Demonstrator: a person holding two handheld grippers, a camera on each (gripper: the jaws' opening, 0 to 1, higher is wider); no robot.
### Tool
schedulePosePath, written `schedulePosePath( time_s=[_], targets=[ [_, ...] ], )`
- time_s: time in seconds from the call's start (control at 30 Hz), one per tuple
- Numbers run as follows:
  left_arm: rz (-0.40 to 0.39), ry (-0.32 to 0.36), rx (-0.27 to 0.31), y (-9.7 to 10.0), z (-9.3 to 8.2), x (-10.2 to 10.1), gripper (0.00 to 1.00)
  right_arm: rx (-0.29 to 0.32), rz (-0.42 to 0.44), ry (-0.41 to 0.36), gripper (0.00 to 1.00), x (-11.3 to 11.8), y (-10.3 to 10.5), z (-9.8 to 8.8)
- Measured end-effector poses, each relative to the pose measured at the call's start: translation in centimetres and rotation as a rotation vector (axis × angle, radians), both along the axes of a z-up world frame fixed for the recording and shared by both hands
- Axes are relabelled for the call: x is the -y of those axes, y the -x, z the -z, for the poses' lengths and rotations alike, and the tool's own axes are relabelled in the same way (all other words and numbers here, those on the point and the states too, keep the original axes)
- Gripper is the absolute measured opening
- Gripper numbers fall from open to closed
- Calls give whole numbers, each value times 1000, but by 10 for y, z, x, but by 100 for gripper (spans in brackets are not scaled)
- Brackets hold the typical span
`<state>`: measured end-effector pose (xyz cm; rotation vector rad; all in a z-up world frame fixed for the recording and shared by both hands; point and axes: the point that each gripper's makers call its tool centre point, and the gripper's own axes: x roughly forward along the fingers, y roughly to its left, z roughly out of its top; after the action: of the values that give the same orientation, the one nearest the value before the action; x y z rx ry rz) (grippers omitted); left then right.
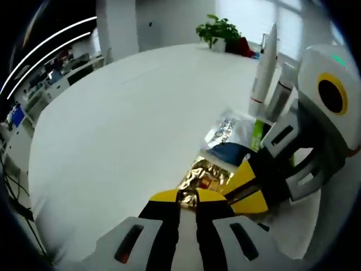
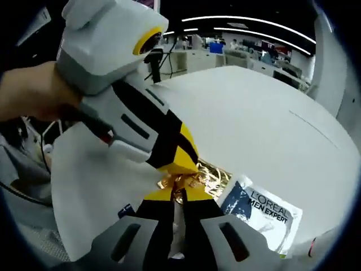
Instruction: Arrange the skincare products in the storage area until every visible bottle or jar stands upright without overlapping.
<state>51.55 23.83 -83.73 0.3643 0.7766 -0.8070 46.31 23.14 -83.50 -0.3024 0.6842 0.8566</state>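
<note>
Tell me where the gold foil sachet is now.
The gold foil sachet lies on the white table, pinched by both tongs; in the right gripper view the L'Oreal Men Expert sachet lies beside it, on its right.

Both claws [image 1: 188, 199] pinch gold sachet [image 1: 204, 176] — table [image 1: 113, 135].

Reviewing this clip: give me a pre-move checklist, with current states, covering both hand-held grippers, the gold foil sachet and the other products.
1. Left hand-held gripper shut on crinkled gold foil sachet: ok.
2. Right hand-held gripper pinching the same sachet: ok.
3. Sachet clear of silver-and-blue L'Oreal Men Expert sachet: not ok, edges touch.
4. White tube and grey tube upright: ok.
5. Sachets upright: not ok, lying flat on round white table.
6. Grip firmness: cannot tell.
</note>
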Motion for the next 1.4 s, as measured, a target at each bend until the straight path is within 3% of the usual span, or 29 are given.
schedulePosePath(
  time_s=[0.13,0.3,0.4,0.43,0.93,1.23,1.4],
  targets=[
    [7,-4,0,1,-1,1,10,8,-16,2,13,-7,6,0],
    [8,-4,-1,2,-2,2,10,-42,23,-39,9,-3,-1,1],
    [7,-14,6,1,-3,1,11,-81,42,-95,13,-6,-1,-2],
    [3,-13,4,1,-3,1,12,-78,44,-135,16,-10,-1,-6],
    [-42,4,17,7,-21,1,17,3,-17,-116,24,-4,9,-34],
    [-96,47,14,17,-36,3,26,68,-79,-80,37,20,26,-52],
    [-143,75,0,31,-47,2,31,113,-115,-88,47,35,41,-74]
  ],
)
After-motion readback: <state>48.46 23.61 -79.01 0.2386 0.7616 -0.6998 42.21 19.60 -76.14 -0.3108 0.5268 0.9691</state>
